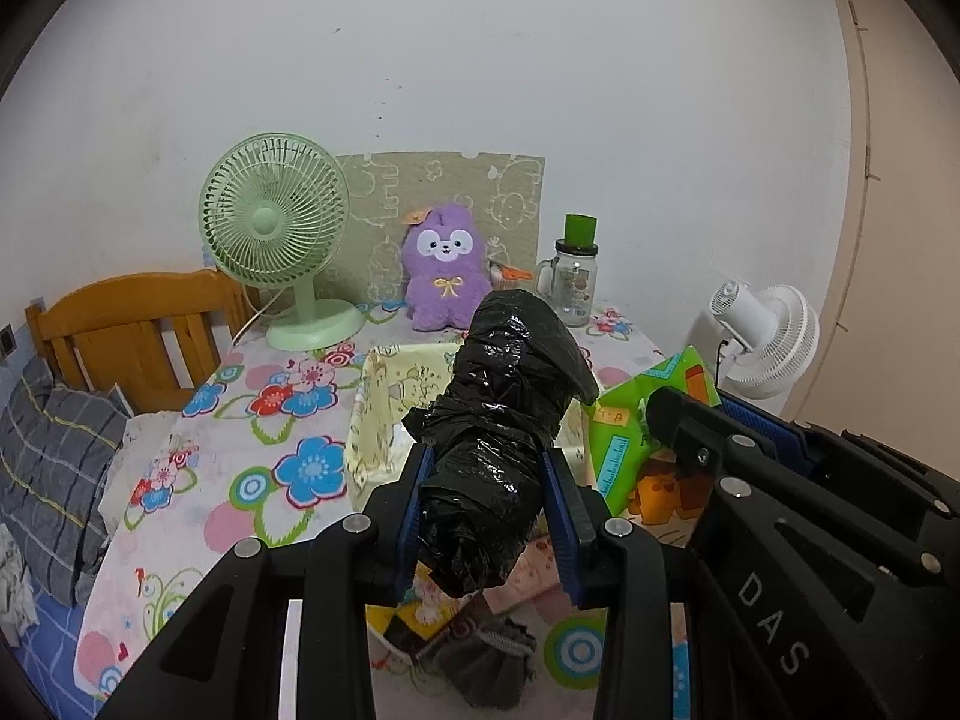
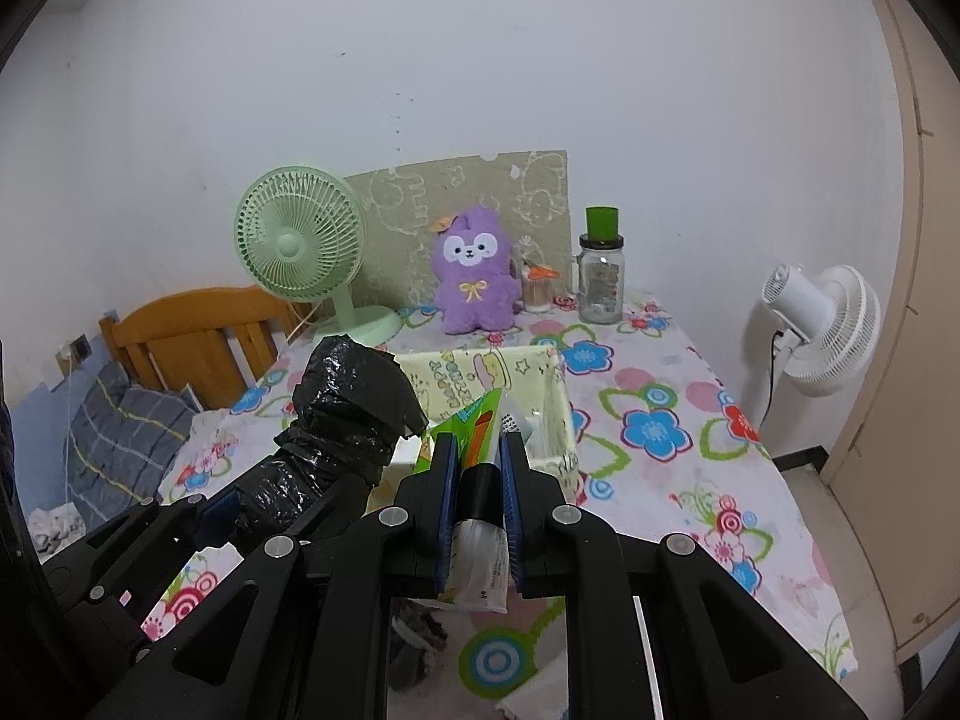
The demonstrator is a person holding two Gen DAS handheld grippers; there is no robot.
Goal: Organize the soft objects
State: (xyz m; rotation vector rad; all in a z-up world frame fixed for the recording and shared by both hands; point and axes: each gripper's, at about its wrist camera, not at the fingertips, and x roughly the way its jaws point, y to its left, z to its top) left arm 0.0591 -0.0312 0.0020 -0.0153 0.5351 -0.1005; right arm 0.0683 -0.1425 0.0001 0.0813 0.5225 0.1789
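My left gripper (image 1: 491,495) is shut on a black plastic bag bundle (image 1: 504,420) and holds it above the near edge of a pale yellow fabric basket (image 1: 384,384). My right gripper (image 2: 480,468) is shut on a green printed packet (image 2: 477,420) together with a black-capped tube (image 2: 480,564), over the basket's (image 2: 558,414) front. The packet shows in the left wrist view (image 1: 630,438), the bundle in the right wrist view (image 2: 342,414). A grey sock-like cloth (image 1: 492,666) lies on the table below the left gripper.
A floral tablecloth (image 2: 660,432) covers the table. At the back stand a green desk fan (image 1: 276,228), a purple plush toy (image 1: 444,270) and a glass jar with a green lid (image 1: 573,276). A white fan (image 2: 822,330) stands right, a wooden bed (image 1: 132,330) left.
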